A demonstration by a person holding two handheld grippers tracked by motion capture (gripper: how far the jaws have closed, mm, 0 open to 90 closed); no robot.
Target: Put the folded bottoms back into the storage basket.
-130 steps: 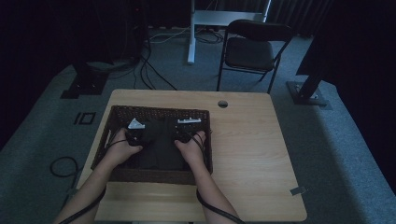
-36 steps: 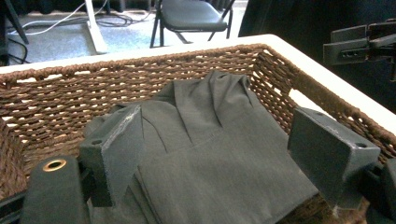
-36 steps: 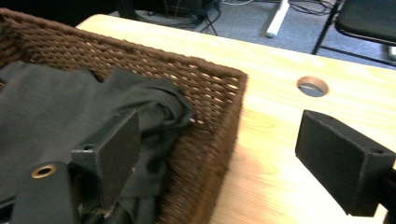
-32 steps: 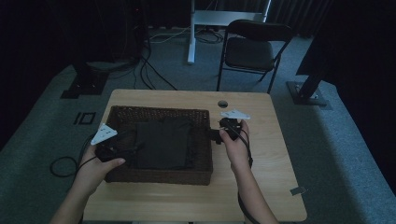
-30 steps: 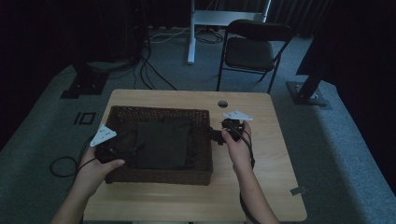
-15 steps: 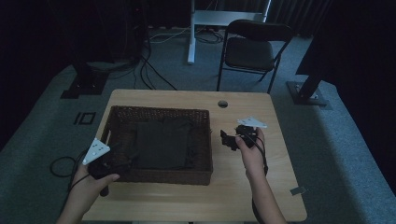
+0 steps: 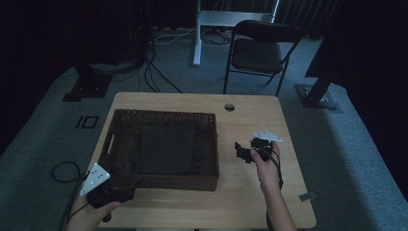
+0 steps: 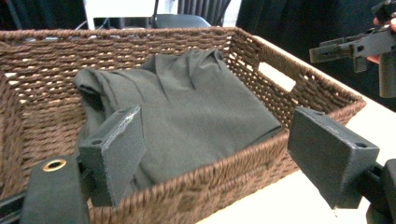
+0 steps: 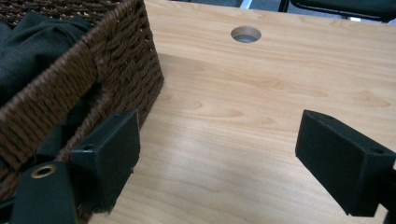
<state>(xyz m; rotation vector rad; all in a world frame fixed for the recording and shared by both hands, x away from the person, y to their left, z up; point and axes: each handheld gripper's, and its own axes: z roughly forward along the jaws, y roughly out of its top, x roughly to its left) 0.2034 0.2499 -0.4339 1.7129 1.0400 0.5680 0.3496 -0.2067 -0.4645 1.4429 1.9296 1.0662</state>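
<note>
I'm hanging back with both my left gripper (image 7: 126, 184) and right gripper (image 7: 242, 151) spread wide and empty, the folded dark cloth (image 7: 168, 148) sitting in the wicker basket (image 7: 210, 149), so next I'm probably just parking them.

Folding chair (image 7: 262, 45), probably floor cables (image 7: 159, 72)
</note>
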